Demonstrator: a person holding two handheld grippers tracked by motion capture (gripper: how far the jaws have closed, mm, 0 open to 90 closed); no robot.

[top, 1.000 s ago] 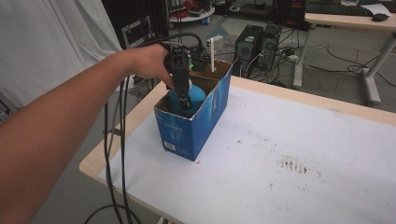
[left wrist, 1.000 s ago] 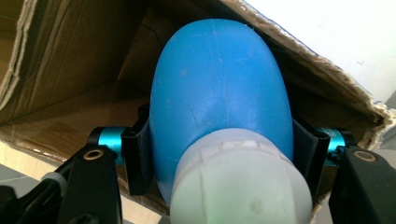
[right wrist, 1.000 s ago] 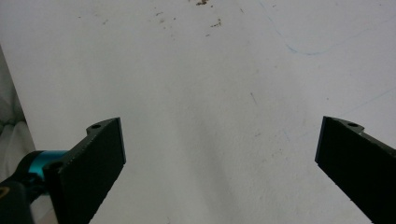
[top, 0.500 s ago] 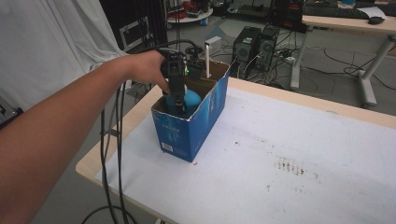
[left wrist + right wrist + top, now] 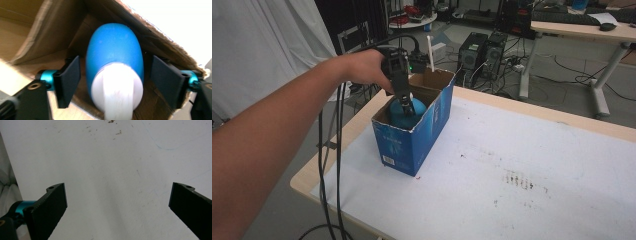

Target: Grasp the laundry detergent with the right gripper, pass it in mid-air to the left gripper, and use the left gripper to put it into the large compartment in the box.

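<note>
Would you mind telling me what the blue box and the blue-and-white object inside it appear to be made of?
The blue box looks like corrugated cardboard: brown, fibrous torn edges and a printed matte blue outside. The blue-and-white object seems smooth plastic or rubber with a soft sheen on its blue body; its white end is too blurred to judge.

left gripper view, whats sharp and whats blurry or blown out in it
In the left gripper view the white neck of the blue rounded object is soft and out of focus, the black jaws beside it are fairly crisp, and the white table surface beyond the brown cardboard box edge is overexposed.
</note>
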